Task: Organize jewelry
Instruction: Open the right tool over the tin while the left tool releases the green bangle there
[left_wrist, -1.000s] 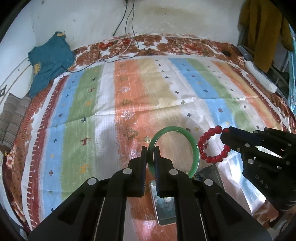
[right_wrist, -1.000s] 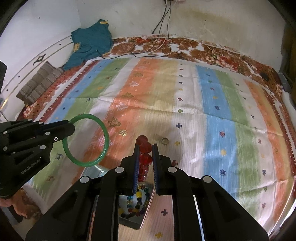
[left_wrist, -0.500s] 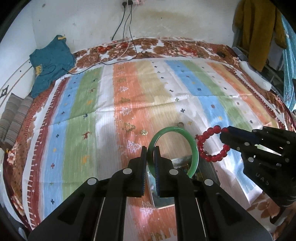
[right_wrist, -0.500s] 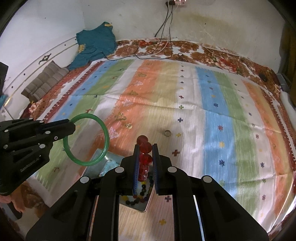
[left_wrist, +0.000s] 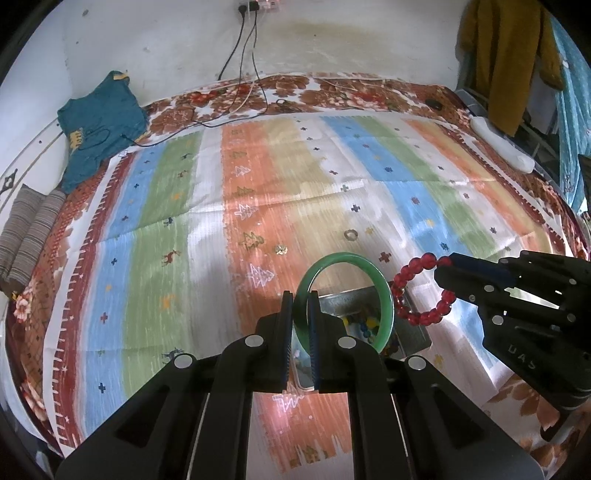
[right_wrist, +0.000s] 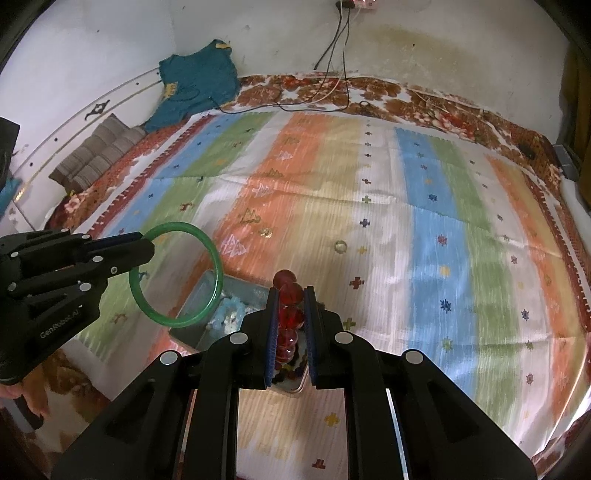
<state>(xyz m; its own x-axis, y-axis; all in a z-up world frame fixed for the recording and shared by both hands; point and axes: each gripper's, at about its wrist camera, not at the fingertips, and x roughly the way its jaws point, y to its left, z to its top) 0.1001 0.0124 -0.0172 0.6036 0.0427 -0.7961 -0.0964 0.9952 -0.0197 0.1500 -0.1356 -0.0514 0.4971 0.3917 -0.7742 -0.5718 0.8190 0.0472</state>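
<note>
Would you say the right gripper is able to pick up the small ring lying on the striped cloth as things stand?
Probably not yet. The way to the small ring looks free, with only bare striped cloth ahead, but the right gripper is shut on the red bead bracelet, so it has no free fingers.

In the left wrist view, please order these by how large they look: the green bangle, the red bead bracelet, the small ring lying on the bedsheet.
1. Green bangle, though it is nearest to the camera, which enlarges it.
2. Red bead bracelet, clearly smaller in outline.
3. Small ring on the bedsheet, tiny; it also lies farthest away.
</note>
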